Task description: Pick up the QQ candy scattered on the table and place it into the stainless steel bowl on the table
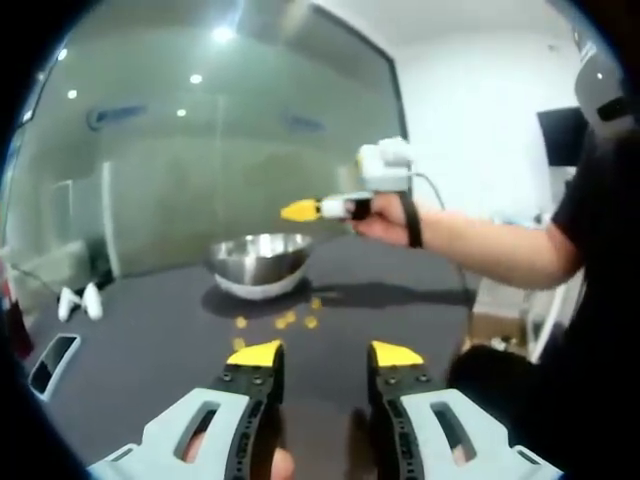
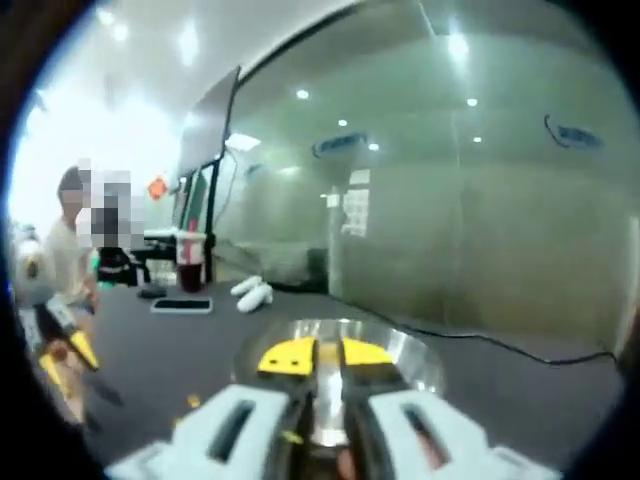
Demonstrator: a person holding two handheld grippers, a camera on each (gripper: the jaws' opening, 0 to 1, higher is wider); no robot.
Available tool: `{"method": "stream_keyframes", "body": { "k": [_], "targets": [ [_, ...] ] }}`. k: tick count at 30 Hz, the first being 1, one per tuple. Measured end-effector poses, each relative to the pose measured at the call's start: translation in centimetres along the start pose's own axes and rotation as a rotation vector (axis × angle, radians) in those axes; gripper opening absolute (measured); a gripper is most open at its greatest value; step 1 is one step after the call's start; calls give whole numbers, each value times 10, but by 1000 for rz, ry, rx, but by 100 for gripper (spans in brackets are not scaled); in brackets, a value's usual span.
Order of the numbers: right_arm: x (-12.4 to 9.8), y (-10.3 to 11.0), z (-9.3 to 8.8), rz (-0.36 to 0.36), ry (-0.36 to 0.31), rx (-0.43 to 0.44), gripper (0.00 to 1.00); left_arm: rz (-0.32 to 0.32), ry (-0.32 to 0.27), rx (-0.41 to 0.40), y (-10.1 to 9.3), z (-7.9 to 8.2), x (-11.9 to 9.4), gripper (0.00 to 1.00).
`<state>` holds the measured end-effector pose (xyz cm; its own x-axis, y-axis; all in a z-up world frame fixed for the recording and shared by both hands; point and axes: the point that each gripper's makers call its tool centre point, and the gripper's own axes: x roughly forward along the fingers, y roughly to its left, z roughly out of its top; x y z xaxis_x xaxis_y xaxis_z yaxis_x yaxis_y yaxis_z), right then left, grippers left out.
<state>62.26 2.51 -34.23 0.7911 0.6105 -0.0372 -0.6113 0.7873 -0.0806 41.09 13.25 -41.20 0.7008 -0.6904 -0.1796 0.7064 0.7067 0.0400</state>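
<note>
QQ candy (image 1: 287,320): about 5 yellow pieces scattered on dark table (image 1: 150,350), at 6 o'clock of stainless steel bowl (image 1: 259,262). Left gripper (image 1: 325,354): jaws apart, empty. Right gripper (image 2: 322,355): over bowl, jaws nearly closed, contents cannot tell.

This looks like an office or a lab room. A long frosted glass wall (image 1: 200,170) stands behind a dark table (image 1: 150,340), with small round lights in the ceiling. On the far right a dark monitor (image 1: 560,135) hangs on the white wall. A phone (image 2: 181,305) and a drink cup (image 2: 190,262) lie on the table.
</note>
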Motion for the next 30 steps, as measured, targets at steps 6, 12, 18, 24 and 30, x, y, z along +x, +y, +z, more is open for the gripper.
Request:
{"method": "stream_keyframes", "body": {
  "k": [6,12,18,24,30],
  "targets": [
    [10,-9,-5,-6,20,-17,25,-7,-2,0,-1,0,-1,35],
    [2,-4,-7,-7,34,-27,23,-3,-5,-3,0,0,-2,35],
    [-1,-3,-5,5,29,-25,22,-3,-1,-6,0,-1,-1,35],
    [-20,6,-7,50,50,-75,22,3,-1,-2,5,-1,-1,36],
    [-51,12,-13,96,40,-62,21,13,-5,-9,10,-1,2,36]
  ]
}}
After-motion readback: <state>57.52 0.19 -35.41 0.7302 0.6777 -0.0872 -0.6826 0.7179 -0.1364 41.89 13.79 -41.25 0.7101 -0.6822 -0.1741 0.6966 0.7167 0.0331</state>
